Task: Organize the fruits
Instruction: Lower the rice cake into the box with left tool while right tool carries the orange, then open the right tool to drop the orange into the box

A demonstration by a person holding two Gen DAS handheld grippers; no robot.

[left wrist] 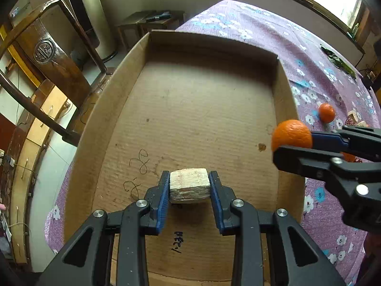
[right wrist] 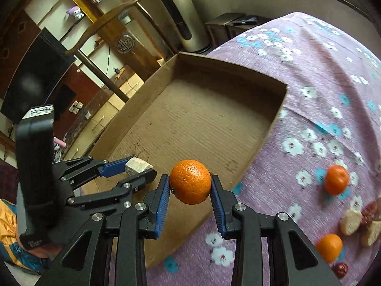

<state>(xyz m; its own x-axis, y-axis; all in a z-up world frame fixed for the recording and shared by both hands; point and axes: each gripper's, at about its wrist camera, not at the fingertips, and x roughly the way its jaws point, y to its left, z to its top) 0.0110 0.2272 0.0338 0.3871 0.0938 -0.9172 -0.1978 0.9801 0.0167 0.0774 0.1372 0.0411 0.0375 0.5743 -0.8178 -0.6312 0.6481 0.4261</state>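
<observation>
My left gripper [left wrist: 189, 180] is shut on a pale, crumbly cream block [left wrist: 189, 190] and holds it over the near part of an open cardboard box [left wrist: 209, 41]. In the right wrist view, my right gripper [right wrist: 190, 180] is shut on an orange [right wrist: 190, 186] above the box's [right wrist: 228, 68] near right wall. The left wrist view shows that orange [left wrist: 291, 134] at the box's right edge. The left gripper [right wrist: 140, 168] with the block [right wrist: 138, 164] is at the left of the right wrist view. Nothing lies in the box.
The box sits on a purple flowered tablecloth [right wrist: 309, 54]. Right of it lie two loose oranges [right wrist: 336, 180] [right wrist: 329, 247], pale pieces [right wrist: 350, 221] and red dates [right wrist: 370, 211]. A wooden chair [left wrist: 54, 54] stands beyond the table's left edge.
</observation>
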